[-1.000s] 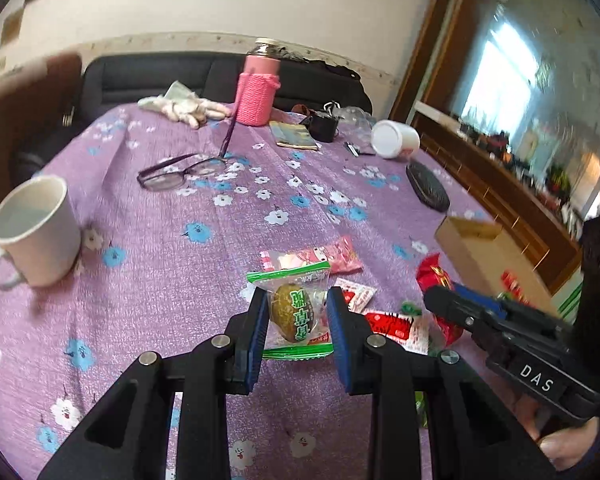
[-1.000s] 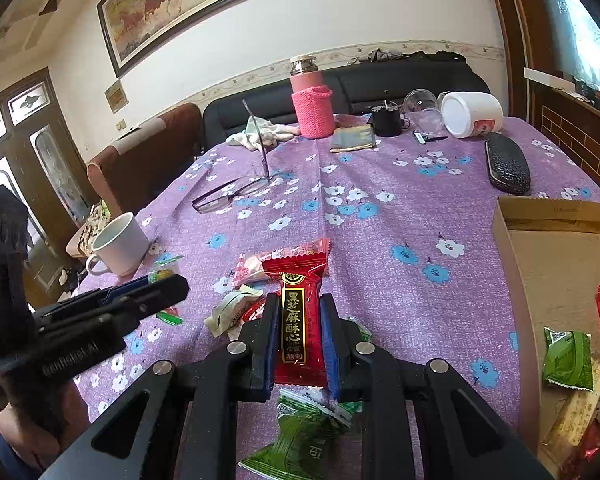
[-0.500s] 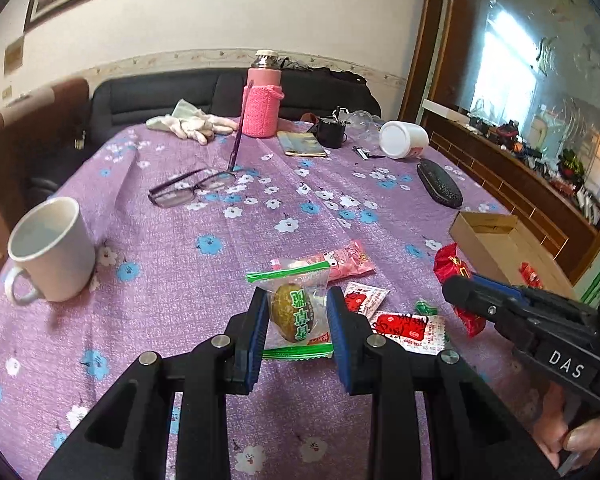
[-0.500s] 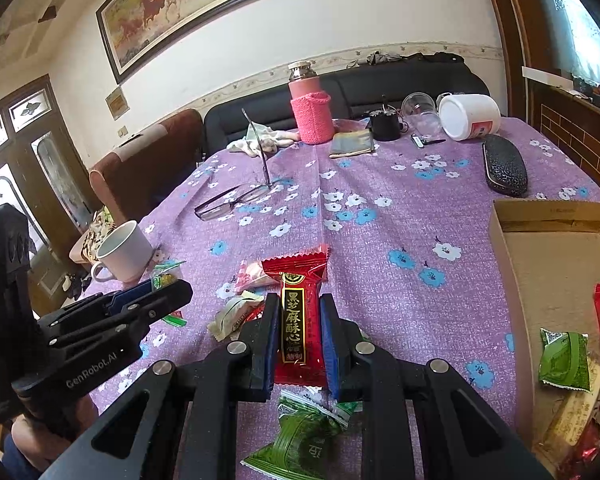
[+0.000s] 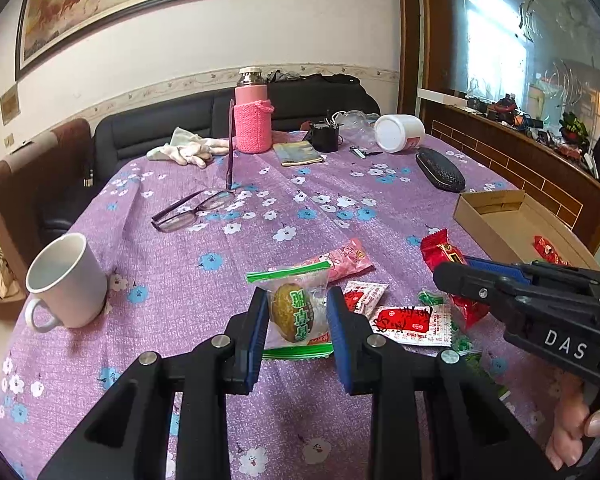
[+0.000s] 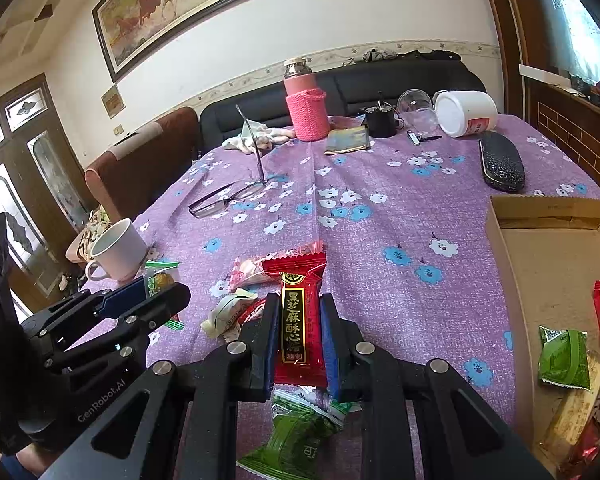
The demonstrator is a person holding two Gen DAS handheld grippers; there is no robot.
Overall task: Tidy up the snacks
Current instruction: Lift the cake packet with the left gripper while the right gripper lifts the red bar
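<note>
Left wrist view shows my left gripper (image 5: 298,316) clamped on a clear packet (image 5: 296,312) with green edges and a brownish round snack inside, the blue pads pressing its two sides, held above the purple flowered tablecloth (image 5: 228,256). Just beyond it a pink packet (image 5: 342,262) lies flat, and to its right sit small red-and-white sachets (image 5: 410,320). My right gripper (image 5: 452,274) comes in from the right edge with a red packet (image 5: 440,248) in its jaws, and a hand (image 5: 576,436) shows at the lower right corner. Far right lies the cardboard box (image 5: 488,204), with a red snack visible inside. A white mug (image 5: 66,282) stands at near left; glasses (image 5: 192,210) lie mid-table; a pink flask (image 5: 253,114), gloves (image 5: 188,150), a black case (image 5: 440,168) and a tipped white jar (image 5: 400,133) sit at the far end. From the right wrist I see the right gripper (image 6: 300,330) closed on the red packet (image 6: 298,312), gold lettering facing up, held lengthwise between the pads. A green packet (image 6: 296,432) lies under it, near me. The box (image 6: 504,248) on the right holds a green packet (image 6: 564,356), a red one and others at its near end. My left gripper (image 6: 160,294) enters at left with its packet, next to the mug (image 6: 118,250).
</note>
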